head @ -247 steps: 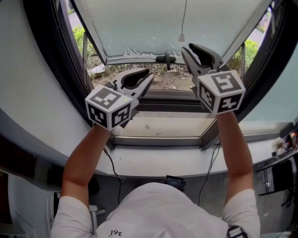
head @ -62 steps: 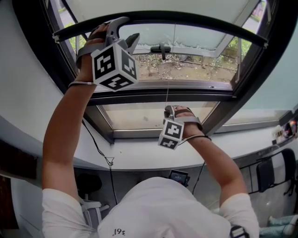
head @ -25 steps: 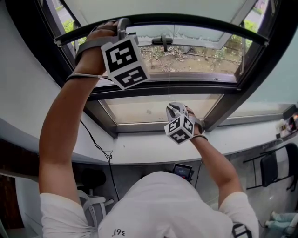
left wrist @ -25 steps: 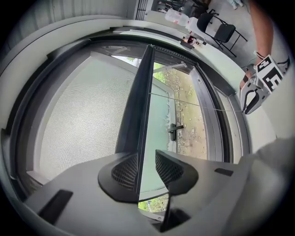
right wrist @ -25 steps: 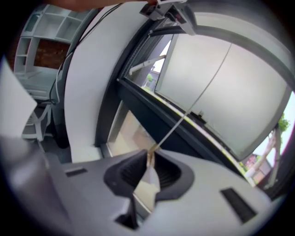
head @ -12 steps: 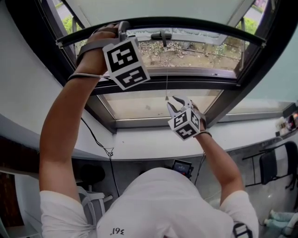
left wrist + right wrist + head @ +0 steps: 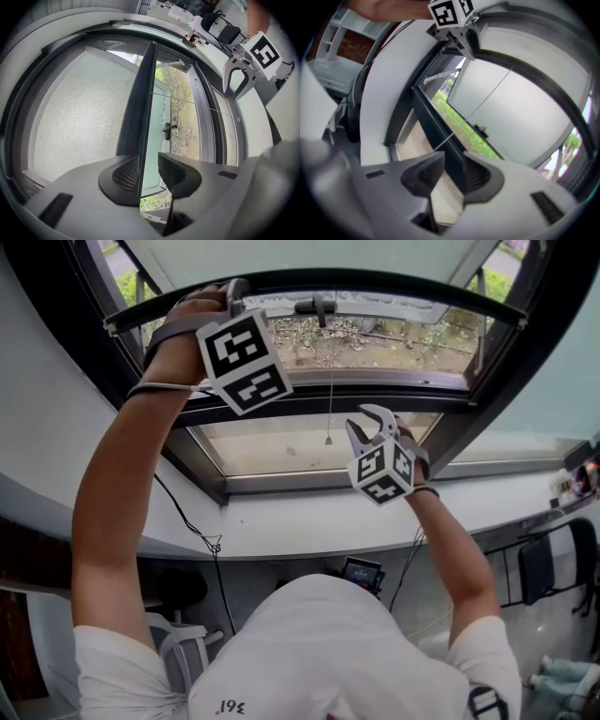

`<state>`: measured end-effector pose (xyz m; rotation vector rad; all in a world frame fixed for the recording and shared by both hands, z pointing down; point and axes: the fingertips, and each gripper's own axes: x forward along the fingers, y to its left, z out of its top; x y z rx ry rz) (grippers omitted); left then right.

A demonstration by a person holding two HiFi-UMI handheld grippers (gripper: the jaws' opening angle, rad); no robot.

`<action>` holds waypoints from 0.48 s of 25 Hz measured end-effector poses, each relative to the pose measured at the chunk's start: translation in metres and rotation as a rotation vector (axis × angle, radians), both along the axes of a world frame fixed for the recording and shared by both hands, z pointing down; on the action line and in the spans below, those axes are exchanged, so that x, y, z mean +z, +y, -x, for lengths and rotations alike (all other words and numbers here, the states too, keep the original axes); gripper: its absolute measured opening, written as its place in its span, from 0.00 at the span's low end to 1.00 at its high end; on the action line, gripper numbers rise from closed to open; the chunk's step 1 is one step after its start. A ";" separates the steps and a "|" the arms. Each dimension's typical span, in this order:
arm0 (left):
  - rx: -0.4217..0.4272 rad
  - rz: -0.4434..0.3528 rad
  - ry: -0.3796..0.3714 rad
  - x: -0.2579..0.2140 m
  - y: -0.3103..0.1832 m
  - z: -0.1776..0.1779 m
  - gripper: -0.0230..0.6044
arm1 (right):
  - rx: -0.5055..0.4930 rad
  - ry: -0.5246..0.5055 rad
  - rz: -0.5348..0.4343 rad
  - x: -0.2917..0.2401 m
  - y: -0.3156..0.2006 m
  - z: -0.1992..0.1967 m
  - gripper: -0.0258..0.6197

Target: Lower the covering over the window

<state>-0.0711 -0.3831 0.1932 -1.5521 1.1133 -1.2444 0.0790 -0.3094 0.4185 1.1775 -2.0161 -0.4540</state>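
Observation:
The pale blind (image 7: 309, 254) ends in a dark bottom bar (image 7: 375, 282) across the top of the window. My left gripper (image 7: 234, 292) is raised at the upper left and shut on that bar. In the left gripper view the bar (image 7: 143, 93) runs up from between the jaws of the left gripper (image 7: 149, 164), beside the mesh fabric (image 7: 79, 112). The thin pull cord (image 7: 329, 399) hangs free with its small weight (image 7: 327, 440). My right gripper (image 7: 367, 423) is just right of it; its jaws have just been opening and hold nothing. In the right gripper view the cord (image 7: 483, 103) passes above the right gripper (image 7: 453, 164).
A window handle (image 7: 314, 306) sits on the tilted sash behind the bar. The white sill (image 7: 309, 521) runs below the dark frame. A cable (image 7: 187, 521) hangs under the sill at the left, a small screen (image 7: 361, 570) sits below it, and a black chair (image 7: 539, 573) stands at the right.
The right gripper has let go of the cord, opened and risen to the right; the cord's weight now hangs free. The left gripper has stayed on the bar.

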 end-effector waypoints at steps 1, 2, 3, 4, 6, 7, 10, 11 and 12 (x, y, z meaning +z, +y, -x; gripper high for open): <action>-0.003 0.001 -0.002 0.000 0.000 0.000 0.24 | 0.001 0.031 -0.039 -0.013 -0.005 -0.006 0.23; -0.004 0.002 -0.002 -0.001 0.000 0.000 0.24 | 0.004 0.063 -0.081 -0.028 -0.009 -0.012 0.23; -0.005 0.002 0.000 -0.001 0.000 -0.001 0.24 | 0.008 0.093 -0.124 -0.043 -0.013 -0.017 0.23; -0.005 0.002 0.004 -0.001 0.000 -0.001 0.24 | 0.013 0.122 -0.164 -0.057 -0.017 -0.023 0.23; -0.007 0.004 0.010 0.000 0.000 -0.001 0.24 | 0.026 0.178 -0.237 -0.085 -0.025 -0.032 0.23; -0.007 0.005 0.011 0.001 0.000 0.000 0.24 | 0.033 0.203 -0.268 -0.097 -0.029 -0.036 0.23; -0.009 0.014 0.020 0.007 0.001 0.000 0.24 | 0.056 0.247 -0.338 -0.128 -0.040 -0.047 0.23; -0.009 0.018 0.022 0.008 0.001 0.000 0.24 | 0.064 0.259 -0.358 -0.137 -0.043 -0.051 0.23; -0.010 0.022 0.023 0.009 0.001 -0.001 0.24 | 0.072 0.271 -0.379 -0.146 -0.045 -0.055 0.23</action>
